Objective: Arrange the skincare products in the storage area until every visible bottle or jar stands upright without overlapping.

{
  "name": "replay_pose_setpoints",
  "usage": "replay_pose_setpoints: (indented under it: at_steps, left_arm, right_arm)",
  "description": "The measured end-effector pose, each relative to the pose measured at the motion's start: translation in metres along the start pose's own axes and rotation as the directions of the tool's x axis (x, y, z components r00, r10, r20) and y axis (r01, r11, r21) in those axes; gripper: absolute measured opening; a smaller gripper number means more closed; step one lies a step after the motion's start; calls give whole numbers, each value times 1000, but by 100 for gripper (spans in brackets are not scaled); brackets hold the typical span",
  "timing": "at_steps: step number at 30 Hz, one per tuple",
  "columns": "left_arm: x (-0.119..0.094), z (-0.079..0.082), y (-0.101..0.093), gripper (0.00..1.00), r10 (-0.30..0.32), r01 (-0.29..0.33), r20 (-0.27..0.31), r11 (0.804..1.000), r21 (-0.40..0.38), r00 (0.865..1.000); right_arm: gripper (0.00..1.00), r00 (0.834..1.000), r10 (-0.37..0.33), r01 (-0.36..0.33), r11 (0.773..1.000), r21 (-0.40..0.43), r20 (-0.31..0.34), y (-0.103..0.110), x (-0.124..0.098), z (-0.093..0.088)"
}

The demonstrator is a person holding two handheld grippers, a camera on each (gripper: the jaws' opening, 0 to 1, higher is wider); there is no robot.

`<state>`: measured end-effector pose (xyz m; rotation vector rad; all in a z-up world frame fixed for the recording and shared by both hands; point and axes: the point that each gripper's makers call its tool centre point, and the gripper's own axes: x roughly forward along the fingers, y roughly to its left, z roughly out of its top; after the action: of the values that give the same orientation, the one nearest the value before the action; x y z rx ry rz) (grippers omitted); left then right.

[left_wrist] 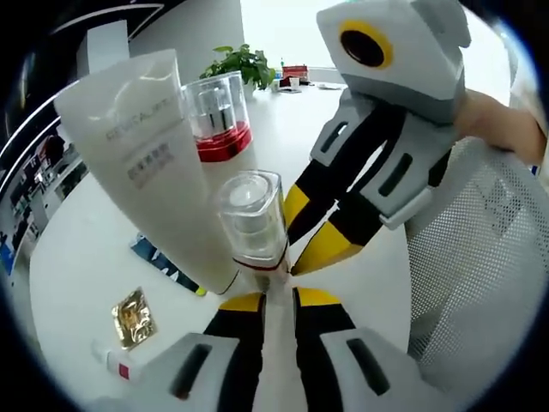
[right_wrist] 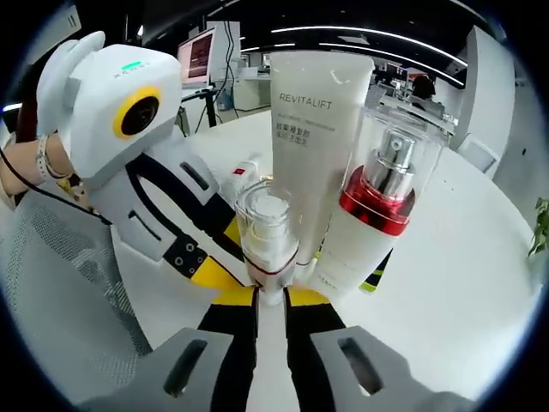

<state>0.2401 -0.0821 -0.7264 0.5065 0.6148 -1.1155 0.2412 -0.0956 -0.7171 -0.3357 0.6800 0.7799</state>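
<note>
Placement step, judged: both grippers meet at a small pump bottle [left_wrist: 251, 219] standing on a white table [left_wrist: 77, 257], each pair of jaws closed about its base from opposite sides. In the left gripper view the left gripper [left_wrist: 276, 296] rises from 6 o'clock with its yellow tips pinched at the bottle's red-ringed foot, and the right gripper [left_wrist: 292, 257] comes in from 2 o'clock with its tips at the same foot. The right gripper view shows the same grasp mirrored, the other gripper entering from 9 o'clock. The bottle is clear, squarish plastic with a thick transparent cap over a white pump; it stands upright. Just behind it, at 12 o'clock in the right gripper view, a tall matte white tube [right_wrist: 316, 146] stands on its cap, wedge-shaped and printed REVITALIFT. Beside that, at 1 o'clock, is a larger bottle [right_wrist: 377, 206] with a glossy clear cap, chrome pump and red collar over a white body. The three stand close; whether they touch cannot be told. A white mesh basket [left_wrist: 480, 257] lies at 3 o'clock in the left gripper view, and a gold foil sachet [left_wrist: 133, 318] at 8 o'clock. The next move likely calls for one gripper to release gently, without tipping the narrow bottle into its neighbours.
</note>
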Motion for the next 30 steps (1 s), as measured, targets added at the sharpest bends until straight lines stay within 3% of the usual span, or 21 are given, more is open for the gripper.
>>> replay_pose_setpoints:
  at_steps: [30]
  left_arm:
    - [3, 3, 8, 7, 39, -39, 15, 999, -18, 999]
  right_arm:
    - [9, 1000, -29, 29, 1000, -3, 0, -9, 3, -1]
